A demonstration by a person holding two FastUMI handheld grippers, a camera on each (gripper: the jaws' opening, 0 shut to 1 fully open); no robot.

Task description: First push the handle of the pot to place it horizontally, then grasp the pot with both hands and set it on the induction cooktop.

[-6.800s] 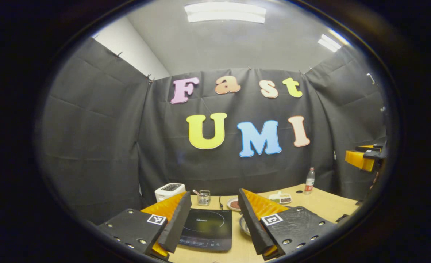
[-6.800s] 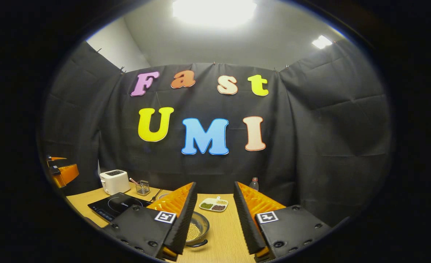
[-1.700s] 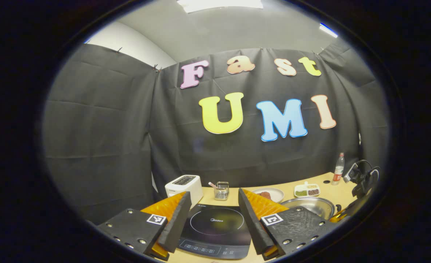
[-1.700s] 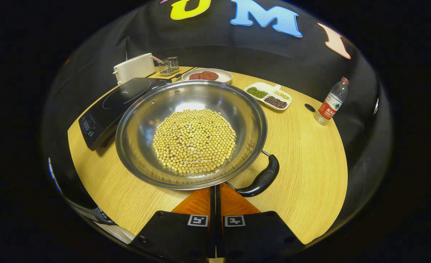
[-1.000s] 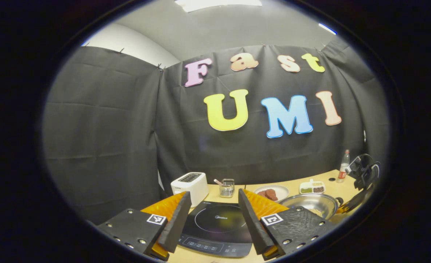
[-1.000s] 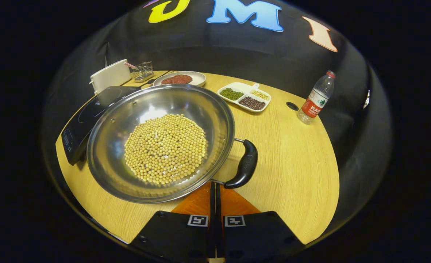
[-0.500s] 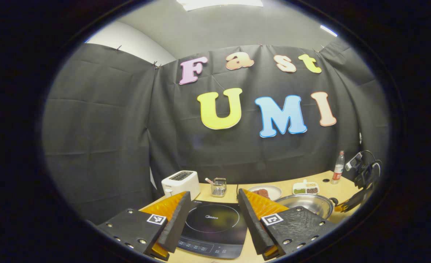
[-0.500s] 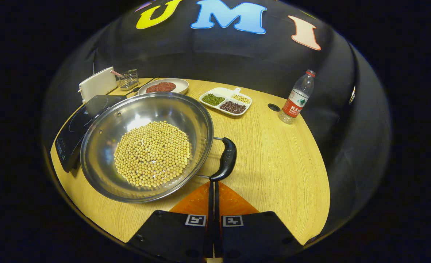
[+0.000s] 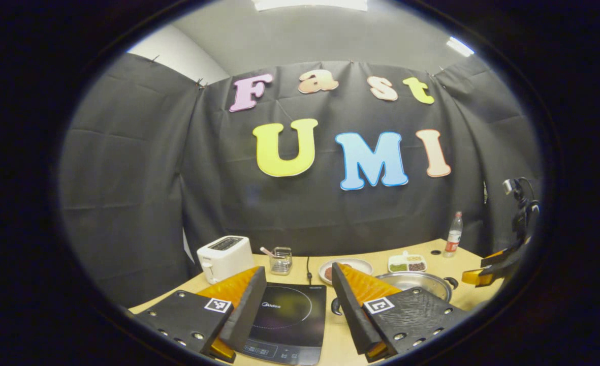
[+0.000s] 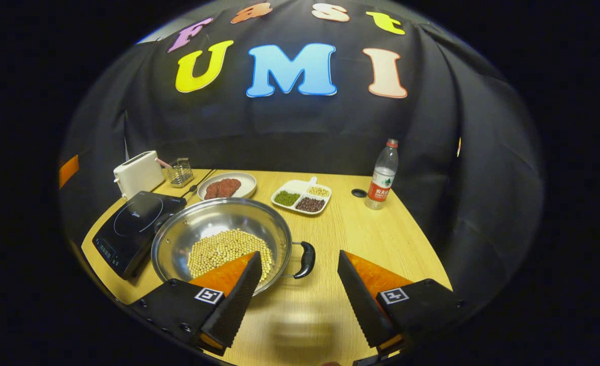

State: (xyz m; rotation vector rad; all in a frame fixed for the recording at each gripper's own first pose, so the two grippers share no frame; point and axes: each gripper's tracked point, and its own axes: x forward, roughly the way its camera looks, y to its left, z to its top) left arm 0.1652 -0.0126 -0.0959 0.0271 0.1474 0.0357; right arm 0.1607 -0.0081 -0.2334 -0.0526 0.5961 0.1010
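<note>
The steel pot [image 10: 213, 221] holds soybeans [image 10: 223, 249] and sits on the wooden table just right of the black induction cooktop [image 10: 137, 226]. Its black right handle [image 10: 307, 259] points to the right. My right gripper [image 10: 298, 254] is open and raised, hovering near that handle without touching it. In the left gripper view my left gripper [image 9: 298, 268] is open above the cooktop [image 9: 284, 315]. The pot [image 9: 416, 279] lies to its right, with a black handle [image 9: 334, 306] on its near-left side. The right gripper [image 9: 485, 267] hangs at the far right.
Along the back of the table [image 10: 381, 239] stand a white toaster [image 10: 138, 174], a wire holder [image 10: 180, 172], a plate of meat patties [image 10: 224, 187], a divided dish of beans [image 10: 301, 197] and a water bottle [image 10: 382, 177]. A cable hole [image 10: 359, 193] lies by the bottle.
My right gripper was shut, pushing the pot's handle round to the right. It has now drawn back, lifted and opened. The left gripper stayed open and turned slightly.
</note>
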